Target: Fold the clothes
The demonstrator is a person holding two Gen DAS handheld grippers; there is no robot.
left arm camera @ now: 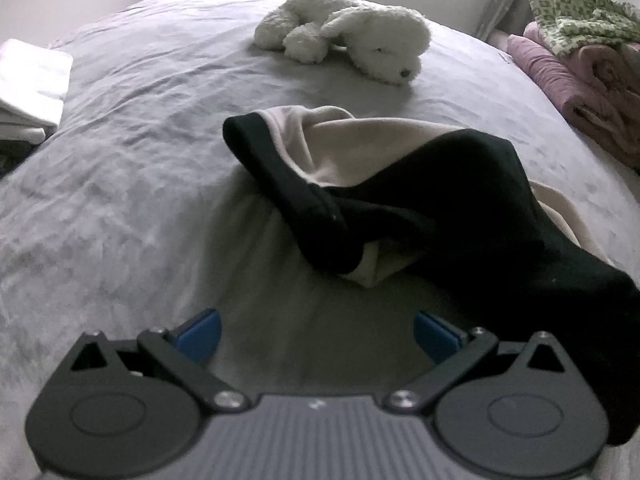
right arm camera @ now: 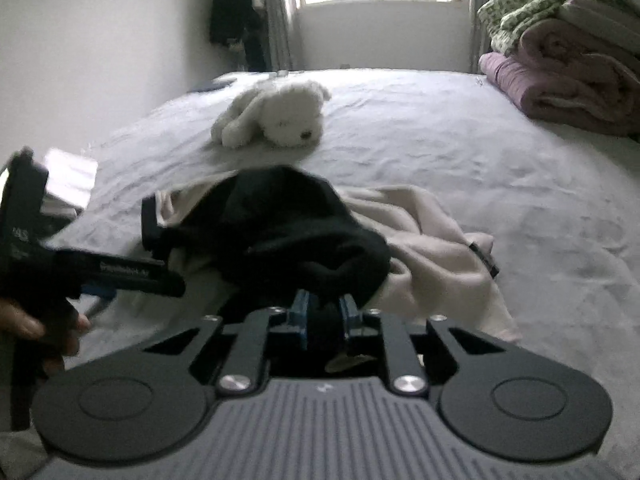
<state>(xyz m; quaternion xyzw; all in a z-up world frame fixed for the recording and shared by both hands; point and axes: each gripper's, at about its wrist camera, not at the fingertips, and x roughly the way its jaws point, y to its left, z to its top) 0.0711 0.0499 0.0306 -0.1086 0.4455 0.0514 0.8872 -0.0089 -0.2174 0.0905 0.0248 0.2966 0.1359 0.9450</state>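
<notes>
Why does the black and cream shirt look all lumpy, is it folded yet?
Not folded. The garment lies bunched on the bed, and the right gripper pinches its black edge.

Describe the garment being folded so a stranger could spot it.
On the grey bed, nearer than the white plush dog, lies a crumpled garment. It alone is black with a cream lining, pinched by the right gripper.

The left gripper (left arm camera: 317,334), jaws spread wide, hovers over the bed (left arm camera: 120,152) near the black-and-cream garment (left arm camera: 400,184).
</notes>
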